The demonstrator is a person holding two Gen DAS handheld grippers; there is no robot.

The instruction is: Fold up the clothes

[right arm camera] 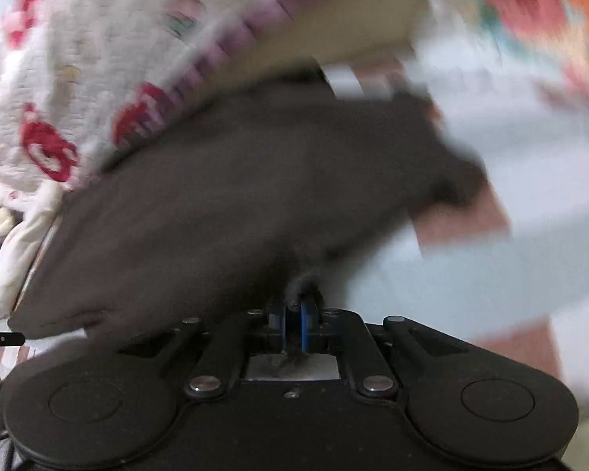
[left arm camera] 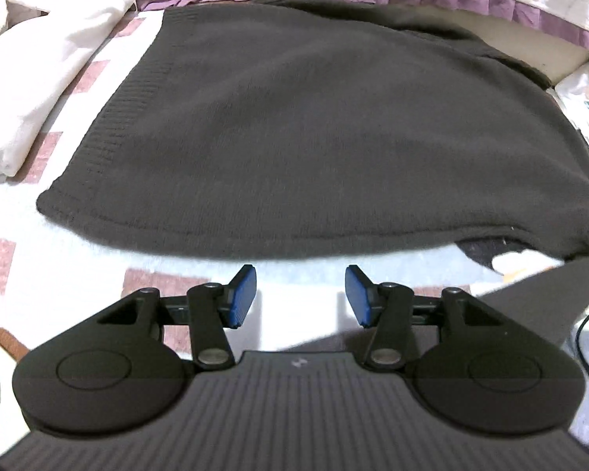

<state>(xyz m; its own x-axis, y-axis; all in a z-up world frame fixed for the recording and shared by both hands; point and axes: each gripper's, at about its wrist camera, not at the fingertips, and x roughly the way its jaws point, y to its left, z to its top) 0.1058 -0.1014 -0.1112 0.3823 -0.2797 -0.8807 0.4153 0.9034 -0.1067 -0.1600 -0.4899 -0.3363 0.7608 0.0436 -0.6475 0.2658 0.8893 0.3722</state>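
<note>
The right hand-held gripper (right arm camera: 294, 320) at the bottom of its view pinches the near edge of the dark sweater (left arm camera: 255, 137), which lies across the bed (left arm camera: 15, 212). The left hand-held gripper (left arm camera: 300, 298) hangs open and empty just short of the hem. It should probably clamp the hem before both lift evenly.

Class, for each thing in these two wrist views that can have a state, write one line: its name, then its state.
Left gripper: open, nothing between its pads, just short of the sweater's near edge.
Right gripper: shut on the dark sweater's edge.
Dark knit sweater: partly folded, lying flat on the bed.
White garment: folded, lying left of the sweater.
Checked bedsheet: spread under both garments.
</note>
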